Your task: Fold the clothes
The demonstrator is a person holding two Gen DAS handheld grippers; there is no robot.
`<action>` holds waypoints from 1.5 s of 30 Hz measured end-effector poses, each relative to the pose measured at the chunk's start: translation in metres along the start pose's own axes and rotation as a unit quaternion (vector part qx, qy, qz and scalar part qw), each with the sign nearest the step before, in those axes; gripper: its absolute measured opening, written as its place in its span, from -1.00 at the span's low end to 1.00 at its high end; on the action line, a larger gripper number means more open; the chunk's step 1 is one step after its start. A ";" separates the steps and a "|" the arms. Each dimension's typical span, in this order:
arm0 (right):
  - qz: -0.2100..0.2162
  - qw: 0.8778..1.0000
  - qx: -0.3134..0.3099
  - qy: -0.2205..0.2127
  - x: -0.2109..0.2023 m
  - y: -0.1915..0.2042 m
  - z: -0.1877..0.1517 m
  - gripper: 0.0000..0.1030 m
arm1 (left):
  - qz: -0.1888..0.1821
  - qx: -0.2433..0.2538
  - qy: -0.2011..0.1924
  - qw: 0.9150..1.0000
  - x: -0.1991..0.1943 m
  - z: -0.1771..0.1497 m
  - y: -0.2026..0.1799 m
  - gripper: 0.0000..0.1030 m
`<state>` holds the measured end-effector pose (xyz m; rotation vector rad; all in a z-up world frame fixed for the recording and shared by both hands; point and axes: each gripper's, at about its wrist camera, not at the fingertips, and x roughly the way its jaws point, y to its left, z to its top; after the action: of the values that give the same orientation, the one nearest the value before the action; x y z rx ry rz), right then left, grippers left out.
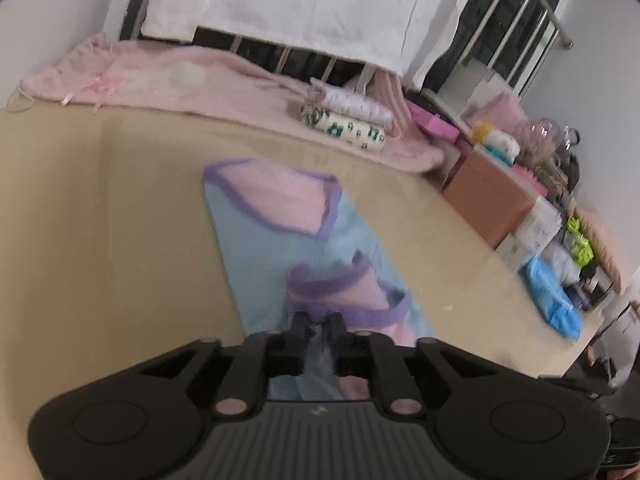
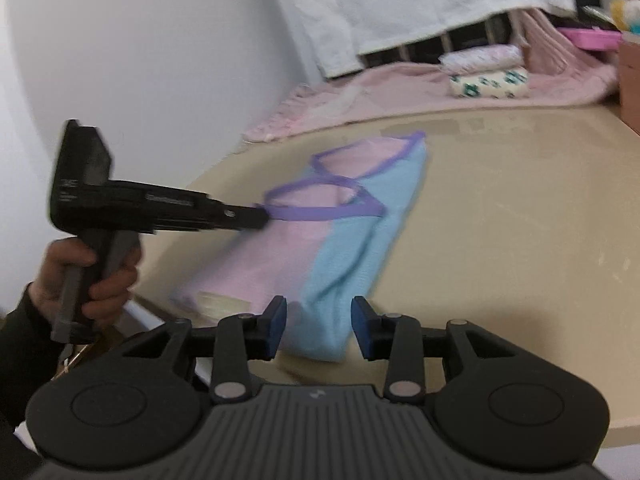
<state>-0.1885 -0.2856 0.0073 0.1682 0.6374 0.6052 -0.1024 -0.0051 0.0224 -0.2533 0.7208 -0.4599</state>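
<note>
The writing on the left gripper is too blurry to read. That gripper is pinching the purple edge of the pink and blue top, which is lying on the tan table. The right gripper is hanging over the top's near end, its jaws spread wide apart and empty.

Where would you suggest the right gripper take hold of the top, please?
At the near blue corner of the top, coming in low from the near table edge. That folded hem lies flat just ahead of the open right gripper, and the left gripper is shut on the purple strap at the other end.
</note>
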 end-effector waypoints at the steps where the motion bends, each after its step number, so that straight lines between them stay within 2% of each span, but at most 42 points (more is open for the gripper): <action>1: 0.007 1.000 -0.009 -0.003 -0.002 0.003 -0.001 -0.29 | 0.007 0.010 -0.010 1.000 -0.006 -0.003 -0.002 -0.53; 3: 0.012 1.000 -0.021 -0.004 -0.001 0.005 -0.002 -0.29 | 0.017 0.034 -0.030 0.999 -0.022 -0.009 -0.007 -0.43; 4: 0.011 1.000 -0.021 0.001 0.002 0.004 -0.002 -0.30 | 0.007 0.045 -0.035 0.998 -0.029 -0.012 -0.009 -0.40; 6: 0.007 1.000 -0.017 0.011 0.008 0.002 -0.002 -0.45 | -0.028 0.058 -0.032 0.997 -0.038 -0.018 -0.014 -0.39; 8: 0.006 1.000 -0.001 0.015 0.012 -0.002 -0.003 -0.92 | -0.048 0.079 -0.016 0.996 -0.034 -0.023 -0.022 -0.36; 9: 0.012 1.000 0.015 0.020 0.013 -0.005 -0.002 -0.94 | -0.049 0.094 -0.005 0.994 -0.030 -0.026 -0.027 -0.37; 11: 0.010 0.999 0.034 0.011 0.002 -0.009 -0.005 -0.97 | -0.015 0.124 0.023 0.992 -0.018 -0.031 -0.034 -0.48; 15: 0.007 0.997 0.073 0.000 -0.017 -0.017 -0.013 -1.00 | -0.005 0.150 0.039 0.988 -0.010 -0.033 -0.036 -0.48; 17: -0.002 0.997 0.078 0.010 -0.022 -0.019 -0.020 -1.00 | -0.002 0.149 0.038 0.988 -0.010 -0.033 -0.035 -0.48; 19: -0.022 0.996 0.087 0.003 -0.027 -0.022 -0.023 -0.98 | -0.003 0.143 0.031 0.989 -0.014 -0.035 -0.034 -0.45; 20: -0.017 0.996 0.086 -0.005 -0.029 -0.022 -0.022 -0.96 | -0.006 0.136 0.027 0.990 -0.018 -0.035 -0.032 -0.42; 22: -0.018 0.997 0.067 -0.029 -0.030 -0.016 -0.016 -0.93 | -0.045 0.116 0.024 0.992 -0.031 -0.036 -0.022 -0.34; 25: 0.013 0.998 0.019 -0.061 -0.021 0.001 -0.002 -0.90 | -0.081 0.114 0.018 0.990 -0.049 -0.041 -0.012 -0.34; 27: 0.023 0.998 -0.015 -0.060 -0.006 0.012 0.006 -0.89 | -0.086 0.126 0.009 0.988 -0.054 -0.046 -0.014 -0.38; 29: 0.022 0.998 -0.024 -0.046 0.012 0.015 0.008 -0.89 | -0.089 0.135 0.003 0.987 -0.058 -0.050 -0.015 -0.40; 31: 0.018 0.999 -0.032 -0.038 0.021 0.017 0.008 -0.89 | -0.089 0.142 0.003 0.986 -0.060 -0.051 -0.013 -0.56; 36: -0.003 0.998 -0.048 -0.038 0.023 0.022 0.002 -0.89 | -0.089 0.158 0.001 0.983 -0.066 -0.053 -0.009 -0.49; 39: -0.016 0.997 -0.058 -0.037 0.023 0.024 -0.002 -0.74 | -0.089 0.168 -0.001 0.982 -0.069 -0.054 -0.006 -0.48; 41: -0.006 0.996 -0.068 -0.050 0.021 0.028 0.002 -0.34 | -0.089 0.174 -0.001 0.981 -0.071 -0.055 -0.004 -0.47; 45: -0.016 0.997 -0.072 -0.031 0.037 0.028 0.003 -0.35 | -0.102 0.200 0.005 0.974 -0.070 -0.065 -0.006 -0.46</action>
<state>-0.1764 -0.2415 -0.0005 0.0419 0.5339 0.6102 -0.1949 0.0196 0.0177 0.0563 0.5986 -0.7894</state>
